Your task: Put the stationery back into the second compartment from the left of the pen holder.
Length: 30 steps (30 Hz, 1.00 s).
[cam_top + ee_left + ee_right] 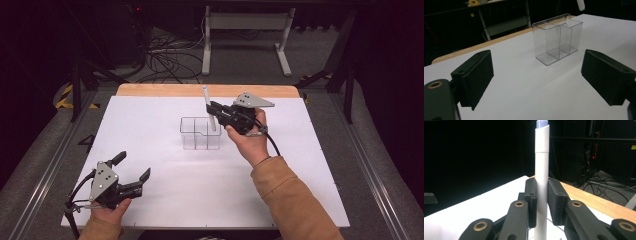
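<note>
A clear plastic box (200, 133) with several compartments stands on the middle of the white table; it is also ahead in the left gripper view (557, 37). My right gripper (214, 110) is shut on a white marker (210, 107), held nearly upright over the box's right end, its lower tip by the rim. In the right gripper view the marker (542, 177) rises between the two pads (555, 200), which press on it. My left gripper (132, 166) rests near the table's front left, jaws wide apart (536, 82) with nothing between them.
The white table top (310, 150) has a wooden strip (200, 90) along its far edge. Beyond it are a white desk frame (247, 30) and loose cables (165, 60) on the floor. Metal rails run along both sides of the table.
</note>
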Each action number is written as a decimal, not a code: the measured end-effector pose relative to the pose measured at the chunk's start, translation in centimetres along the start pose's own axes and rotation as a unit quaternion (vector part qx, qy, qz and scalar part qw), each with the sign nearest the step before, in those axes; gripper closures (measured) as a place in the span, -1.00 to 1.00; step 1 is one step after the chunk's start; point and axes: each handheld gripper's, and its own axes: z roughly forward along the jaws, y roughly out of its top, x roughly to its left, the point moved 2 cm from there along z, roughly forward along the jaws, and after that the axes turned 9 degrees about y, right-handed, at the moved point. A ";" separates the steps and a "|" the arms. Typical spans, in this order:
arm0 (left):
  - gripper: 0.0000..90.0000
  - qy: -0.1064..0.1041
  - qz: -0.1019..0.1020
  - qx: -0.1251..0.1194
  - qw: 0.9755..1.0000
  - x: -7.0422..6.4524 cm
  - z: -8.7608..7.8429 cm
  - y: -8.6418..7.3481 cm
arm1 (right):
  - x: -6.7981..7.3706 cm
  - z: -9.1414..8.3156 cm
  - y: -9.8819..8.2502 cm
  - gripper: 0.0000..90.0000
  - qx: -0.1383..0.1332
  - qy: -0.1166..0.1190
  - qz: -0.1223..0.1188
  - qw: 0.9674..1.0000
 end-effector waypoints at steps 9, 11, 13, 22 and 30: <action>-0.74 -0.002 -0.002 0.000 1.000 0.1 0.1 0.0 | 0.2 1.7 -0.3 0.75 0.005 -0.001 -0.008 1.000; -0.74 -0.003 -0.001 0.000 1.000 0.1 0.1 0.0 | 0.2 1.9 -0.3 0.75 0.006 0.000 -0.009 1.000; -0.74 -0.003 -0.001 0.000 1.000 0.1 0.1 0.0 | 0.3 2.2 -0.4 0.75 0.007 0.000 -0.009 1.000; -0.74 -0.006 0.002 0.000 1.000 0.0 0.3 0.0 | 0.8 3.6 -0.4 0.75 0.007 0.002 -0.011 1.000; -0.74 -0.005 0.000 -0.001 1.000 0.0 0.3 0.0 | 0.9 4.0 -0.6 0.75 0.012 -0.003 -0.012 1.000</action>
